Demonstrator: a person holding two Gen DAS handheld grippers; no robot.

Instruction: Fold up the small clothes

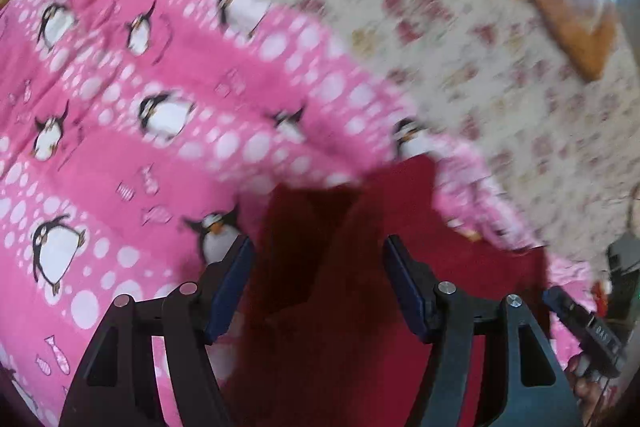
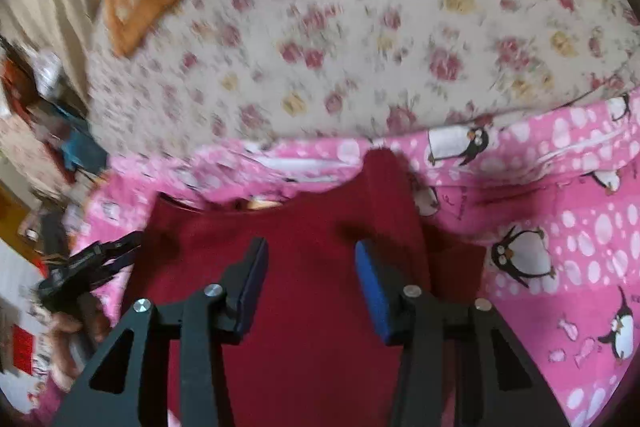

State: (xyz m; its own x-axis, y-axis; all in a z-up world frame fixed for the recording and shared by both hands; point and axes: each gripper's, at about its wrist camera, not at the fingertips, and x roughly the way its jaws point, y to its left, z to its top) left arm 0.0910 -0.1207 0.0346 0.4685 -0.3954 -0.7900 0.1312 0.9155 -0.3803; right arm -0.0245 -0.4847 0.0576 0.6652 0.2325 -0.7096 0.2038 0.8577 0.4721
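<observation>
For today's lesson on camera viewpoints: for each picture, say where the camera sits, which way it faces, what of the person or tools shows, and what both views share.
Left wrist view: sits on the left gripper, looking down along open fingers at the dark red garment; the right gripper shows at right.
Right wrist view: sits on the right gripper, facing the same garment; the left gripper and a hand show at left.
Shared: garment, pink penguin blanket, floral bedsheet.

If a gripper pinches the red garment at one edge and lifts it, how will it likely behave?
The red garment would probably hang limp: it already lies in soft folds. It looks like thin cloth, so likely light. On the fleecy pink penguin blanket it may drag and bunch rather than slide.
</observation>
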